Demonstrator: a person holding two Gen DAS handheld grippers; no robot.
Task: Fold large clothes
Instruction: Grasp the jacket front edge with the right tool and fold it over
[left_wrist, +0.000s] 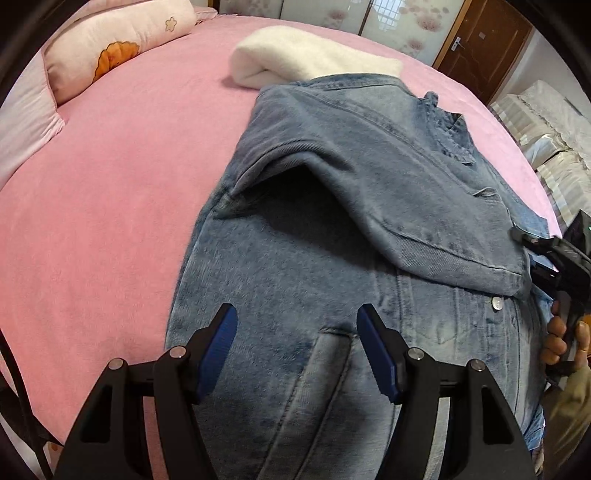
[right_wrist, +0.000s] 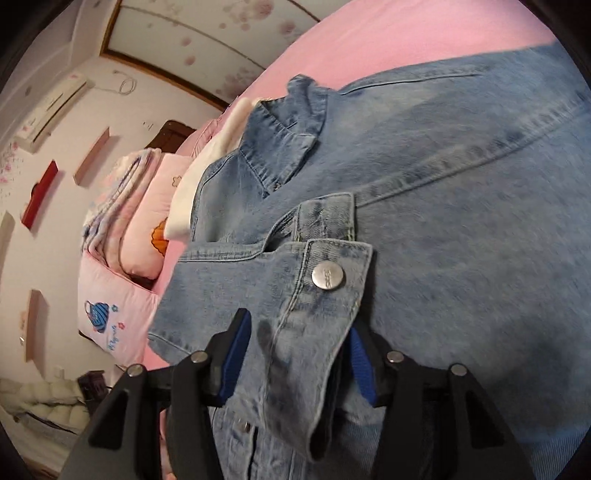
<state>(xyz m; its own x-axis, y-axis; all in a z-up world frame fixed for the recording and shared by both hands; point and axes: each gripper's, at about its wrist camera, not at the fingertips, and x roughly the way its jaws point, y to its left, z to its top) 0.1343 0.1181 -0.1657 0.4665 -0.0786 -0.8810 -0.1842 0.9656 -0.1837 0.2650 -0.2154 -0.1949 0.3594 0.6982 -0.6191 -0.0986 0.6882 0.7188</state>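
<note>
Fingers of my left gripper (left_wrist: 297, 325) stood wide apart, hovering over the faded blue denim jacket (left_wrist: 332, 229) spread on the pink bed sheet (left_wrist: 110, 177). My right gripper (right_wrist: 299, 343) had clenched on the jacket's buttoned sleeve cuff (right_wrist: 317, 291), tilted sideways.

Bare pink bedsheet (left_wrist: 103, 206) fills the left half of the left wrist view, open for a gripper to pass. At upper left a pink pillow (left_wrist: 118, 44) blocks the edge; at top centre a white folded blanket (left_wrist: 295, 59) touches the denim jacket (left_wrist: 332, 221). At right edge the right gripper (left_wrist: 546, 254) crowds the jacket's side.
</note>
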